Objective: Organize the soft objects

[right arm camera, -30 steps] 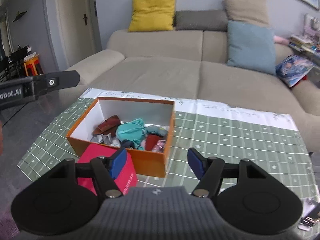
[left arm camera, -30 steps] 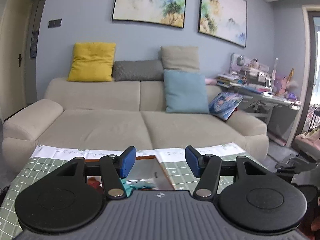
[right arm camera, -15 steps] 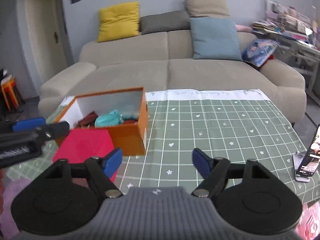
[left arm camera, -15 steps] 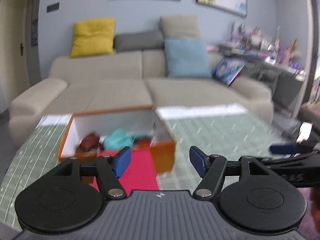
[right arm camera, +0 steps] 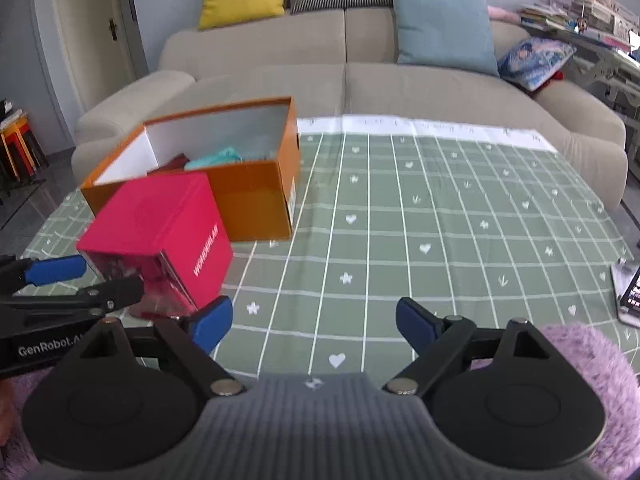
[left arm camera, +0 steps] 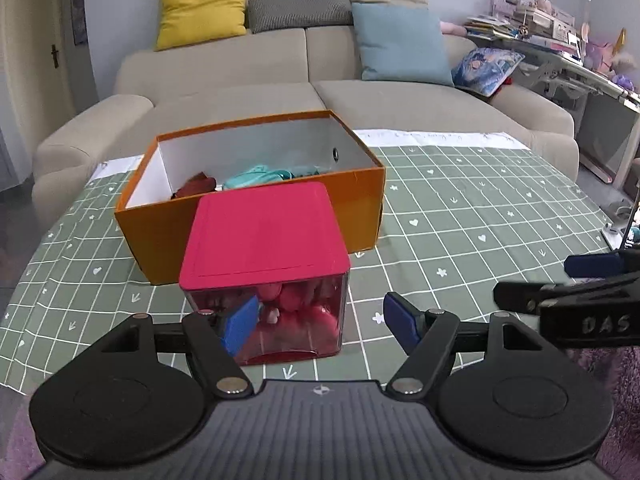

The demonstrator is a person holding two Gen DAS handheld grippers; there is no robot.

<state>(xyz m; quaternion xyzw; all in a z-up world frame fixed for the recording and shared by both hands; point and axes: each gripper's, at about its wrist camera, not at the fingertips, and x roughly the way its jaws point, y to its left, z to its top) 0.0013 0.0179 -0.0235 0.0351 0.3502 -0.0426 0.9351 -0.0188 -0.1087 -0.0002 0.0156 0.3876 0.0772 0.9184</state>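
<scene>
An open orange box [left arm camera: 256, 216] [right arm camera: 248, 192] stands on the green checked tablecloth [left arm camera: 480, 216], with teal and dark red soft items [left arm camera: 256, 174] inside. In front of it stands a clear case with a red lid [left arm camera: 264, 236] [right arm camera: 156, 216], red soft things inside. My left gripper [left arm camera: 322, 322] hovers just before that case, jaws opening, nothing between them; its fingers [right arm camera: 56, 270] show at the left of the right wrist view. My right gripper [right arm camera: 314, 324] hangs over bare cloth right of the case, jaws opening and empty; its fingers [left arm camera: 592, 266] reach in at the right of the left wrist view.
A beige sofa [left arm camera: 320, 92] with yellow, grey and blue cushions runs behind the table. A phone [right arm camera: 630, 294] lies at the table's right edge. A cluttered desk [left arm camera: 560, 52] stands at the far right. A purple fuzzy sleeve [right arm camera: 580, 356] shows near the right gripper.
Both grippers have sunk and tipped down toward the table, and both have opened wider. The boxes now fill the left wrist view, and each gripper shows in the other's view.
</scene>
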